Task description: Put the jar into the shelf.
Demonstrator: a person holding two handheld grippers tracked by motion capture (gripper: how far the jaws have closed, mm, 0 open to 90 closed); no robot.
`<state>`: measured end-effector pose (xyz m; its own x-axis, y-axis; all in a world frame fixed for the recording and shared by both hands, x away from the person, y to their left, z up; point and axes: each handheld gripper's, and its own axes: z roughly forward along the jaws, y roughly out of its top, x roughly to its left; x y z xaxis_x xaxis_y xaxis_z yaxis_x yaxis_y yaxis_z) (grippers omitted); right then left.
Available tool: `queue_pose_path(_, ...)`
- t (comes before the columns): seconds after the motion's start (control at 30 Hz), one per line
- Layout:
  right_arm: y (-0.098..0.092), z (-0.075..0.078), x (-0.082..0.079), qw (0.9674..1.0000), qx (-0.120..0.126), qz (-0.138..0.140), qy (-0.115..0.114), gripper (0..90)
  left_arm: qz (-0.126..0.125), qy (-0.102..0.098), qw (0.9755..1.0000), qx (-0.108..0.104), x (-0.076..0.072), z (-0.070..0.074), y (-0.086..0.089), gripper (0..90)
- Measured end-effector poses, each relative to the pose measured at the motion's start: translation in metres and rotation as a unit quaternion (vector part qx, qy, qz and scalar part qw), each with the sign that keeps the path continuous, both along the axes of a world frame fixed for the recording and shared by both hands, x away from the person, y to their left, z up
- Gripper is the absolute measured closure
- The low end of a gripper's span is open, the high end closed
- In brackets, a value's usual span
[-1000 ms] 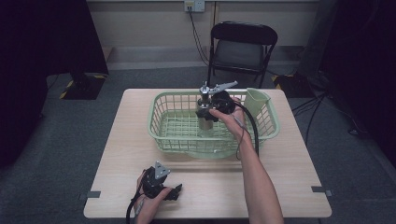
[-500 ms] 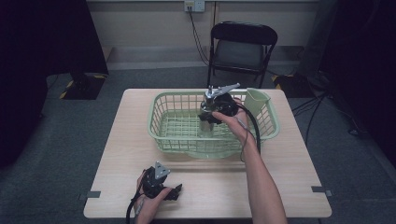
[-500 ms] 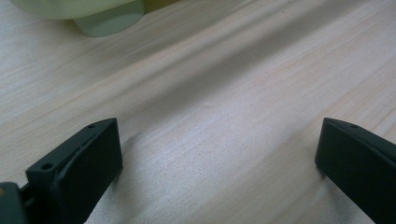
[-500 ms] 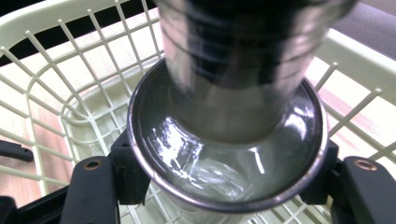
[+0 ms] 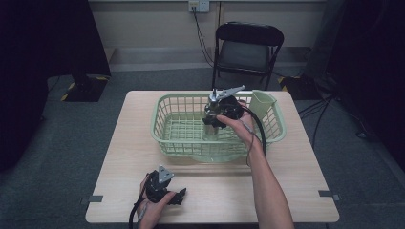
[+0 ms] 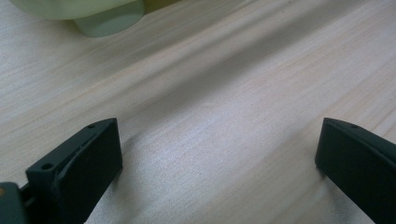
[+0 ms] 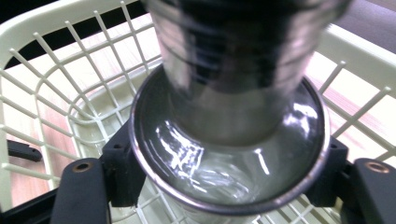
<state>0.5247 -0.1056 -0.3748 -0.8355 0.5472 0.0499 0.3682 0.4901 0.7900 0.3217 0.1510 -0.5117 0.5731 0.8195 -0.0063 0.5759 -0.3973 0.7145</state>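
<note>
Right gripper (image 5: 213,123), arm extended, points down inside the basket (image 5: 165,138), jaws just opening; left gripper (image 5: 177,196) rests before it, jaws wide.

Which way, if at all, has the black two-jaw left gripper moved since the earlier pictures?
No. The left gripper rests at the same spot on the light wooden table, equally far from the pale green plastic basket.

Right gripper (image 5: 213,125) over the pale green plastic lattice basket (image 5: 172,114) now tipped lower than a second ago, its jaws having just been opening, shiny steel cup (image 7: 229,140) between them, upper part of that cup motion-blurred in the right gripper view
</note>
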Motion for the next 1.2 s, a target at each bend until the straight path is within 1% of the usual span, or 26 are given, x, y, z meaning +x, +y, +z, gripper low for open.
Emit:
queue_pose_path(0.03,0.001,0.000,0.000,1.0000,0.000,0.000,0.001,25.7,0.000,0.000,1.0000,0.000,0.000,0.000,0.000,0.3)
queue_pose_path(0.07,0.002,0.000,-0.001,1.0000,-0.002,0.000,-0.001,21.8,0.000,0.000,1.0000,0.000,0.000,0.000,0.000,0.3)
queue_pose_path(0.1,0.002,0.000,-0.001,1.0000,-0.002,0.000,-0.001,21.8,-0.001,0.000,1.0000,0.001,0.000,0.000,0.000,0.3)
queue_pose_path(0.13,0.002,0.001,-0.001,1.0000,0.003,-0.004,-0.005,17.4,-0.001,0.000,1.0000,0.001,0.000,0.000,0.000,0.3)
queue_pose_path(0.17,0.002,0.001,-0.001,1.0000,0.003,-0.004,-0.005,17.4,-0.001,0.000,1.0000,0.001,0.000,0.000,0.000,0.3)
queue_pose_path(0.2,0.002,0.003,-0.001,0.9998,0.005,-0.013,-0.012,12.3,-0.001,0.000,1.0000,0.001,0.000,0.000,0.000,0.3)
queue_pose_path(0.23,0.002,0.003,-0.001,0.9998,0.005,-0.013,-0.012,12.3,0.000,0.000,1.0000,0.000,0.000,0.000,0.000,0.3)
queue_pose_path(0.3,0.001,0.004,-0.002,0.9995,0.007,-0.023,-0.021,5.7,-0.001,0.000,1.0000,0.001,0.000,0.000,0.000,0.3)
queue_pose_path(0.33,0.001,0.006,-0.003,0.9991,0.009,-0.032,-0.026,2.5,-0.001,0.000,1.0000,0.001,0.000,0.000,0.000,0.3)
queue_pose_path(0.37,0.001,0.006,-0.003,0.9991,0.009,-0.032,-0.026,2.5,0.000,0.000,1.0000,0.000,0.000,0.000,0.000,0.3)
queue_pose_path(0.4,0.001,0.008,-0.004,0.9987,0.007,-0.038,-0.032,0.8,-0.001,0.000,1.0000,0.001,0.000,0.000,0.000,0.3)
queue_pose_path(0.43,0.001,0.008,-0.004,0.9987,0.007,-0.038,-0.032,0.8,-0.001,0.000,1.0000,0.001,0.000,0.000,0.000,0.3)
queue_pose_path(0.5,0.002,0.011,-0.005,0.9974,0.000,-0.052,-0.050,0.8,-0.001,0.000,1.0000,0.001,0.000,0.000,0.000,0.3)
queue_pose_path(0.6,0.001,0.016,-0.008,0.9964,-0.002,-0.056,-0.064,1.6,0.000,0.000,1.0000,0.000,0.000,0.000,0.000,0.3)
queue_pose_path(0.7,-0.001,0.020,-0.008,0.9962,0.004,-0.058,-0.065,2.3,-0.001,0.000,1.0000,0.001,0.000,0.000,0.000,0.3)
queue_pose_path(0.77,-0.001,0.021,-0.009,0.9964,0.004,-0.057,-0.063,2.3,-0.001,0.000,1.0000,0.001,0.000,0.000,0.000,0.3)
queue_pose_path(0.83,-0.001,0.023,-0.010,0.9962,0.003,-0.058,-0.065,2.4,-0.001,0.000,1.0000,0.001,0.000,0.000,0.000,0.3)
queue_pose_path(0.97,0.000,0.029,-0.013,0.9959,0.010,-0.058,-0.069,2.5,-0.001,0.000,1.0000,0.001,0.000,0.000,0.000,0.3)
queue_pose_path(1.07,0.000,0.035,-0.016,0.9956,0.014,-0.059,-0.071,2.6,-0.001,0.000,1.0000,0.001,0.000,0.000,0.000,0.3)
queue_pose_path(1.2,0.000,0.041,-0.024,0.9953,0.013,-0.063,-0.073,2.4,-0.001,0.000,1.0000,0.001,0.000,0.000,0.000,0.3)
